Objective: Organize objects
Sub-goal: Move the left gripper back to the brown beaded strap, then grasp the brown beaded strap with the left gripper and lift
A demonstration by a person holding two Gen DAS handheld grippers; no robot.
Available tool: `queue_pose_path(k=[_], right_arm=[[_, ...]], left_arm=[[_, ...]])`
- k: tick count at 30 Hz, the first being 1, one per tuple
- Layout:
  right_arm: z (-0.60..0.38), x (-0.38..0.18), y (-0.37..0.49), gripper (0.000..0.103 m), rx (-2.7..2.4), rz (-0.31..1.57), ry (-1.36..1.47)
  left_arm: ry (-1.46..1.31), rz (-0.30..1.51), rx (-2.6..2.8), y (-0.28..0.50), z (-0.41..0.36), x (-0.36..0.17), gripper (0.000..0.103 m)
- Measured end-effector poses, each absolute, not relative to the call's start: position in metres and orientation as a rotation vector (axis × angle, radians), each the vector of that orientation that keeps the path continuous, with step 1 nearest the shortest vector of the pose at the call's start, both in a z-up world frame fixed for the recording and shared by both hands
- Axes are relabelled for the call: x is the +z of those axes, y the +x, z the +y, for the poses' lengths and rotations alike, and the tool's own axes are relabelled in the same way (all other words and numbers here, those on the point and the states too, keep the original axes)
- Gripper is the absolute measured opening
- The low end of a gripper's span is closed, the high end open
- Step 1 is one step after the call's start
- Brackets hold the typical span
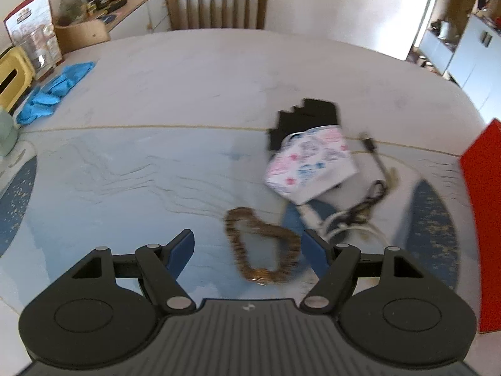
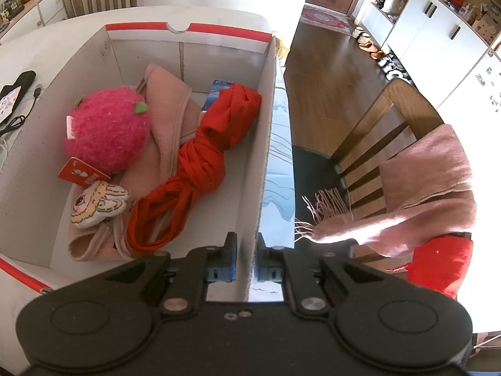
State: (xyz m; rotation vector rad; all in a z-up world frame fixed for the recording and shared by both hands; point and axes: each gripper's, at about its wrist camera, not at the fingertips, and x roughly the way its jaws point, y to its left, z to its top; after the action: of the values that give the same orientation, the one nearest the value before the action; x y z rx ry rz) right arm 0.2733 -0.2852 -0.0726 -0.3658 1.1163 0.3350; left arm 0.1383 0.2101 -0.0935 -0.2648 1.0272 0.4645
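My left gripper [image 1: 250,247] is open above the table, with a brown beaded bracelet [image 1: 261,247] lying flat between and just beyond its blue fingers [image 1: 178,252]; the pads do not touch it. Further right lie a patterned white pouch [image 1: 310,164] on a black item [image 1: 305,120], and tangled black and white cables [image 1: 360,210]. My right gripper [image 2: 245,255] is shut on the right wall of the red-and-white cardboard box [image 2: 264,144]. Inside the box are a pink plush ball [image 2: 108,130], a knotted red cloth [image 2: 194,169], a pink towel [image 2: 169,103] and a small winged plush [image 2: 98,203].
The red outer wall of the box [image 1: 483,219] rises at the right of the left wrist view. Blue gloves [image 1: 53,91] and a yellow container [image 1: 12,78] sit far left; a wooden chair [image 1: 217,4] stands behind the table. A chair draped with a pink scarf [image 2: 419,194] stands right of the box.
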Motion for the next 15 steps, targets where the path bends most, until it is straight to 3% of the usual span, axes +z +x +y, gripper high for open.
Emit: queue_pose_path(k=[15], right_arm=[[-0.283,-0.074,0.273,0.009,0.311,1.132,-0.381]], left_arm=[[-0.274,1.101,0.512,0.146,0.24,-0.135,0.074]])
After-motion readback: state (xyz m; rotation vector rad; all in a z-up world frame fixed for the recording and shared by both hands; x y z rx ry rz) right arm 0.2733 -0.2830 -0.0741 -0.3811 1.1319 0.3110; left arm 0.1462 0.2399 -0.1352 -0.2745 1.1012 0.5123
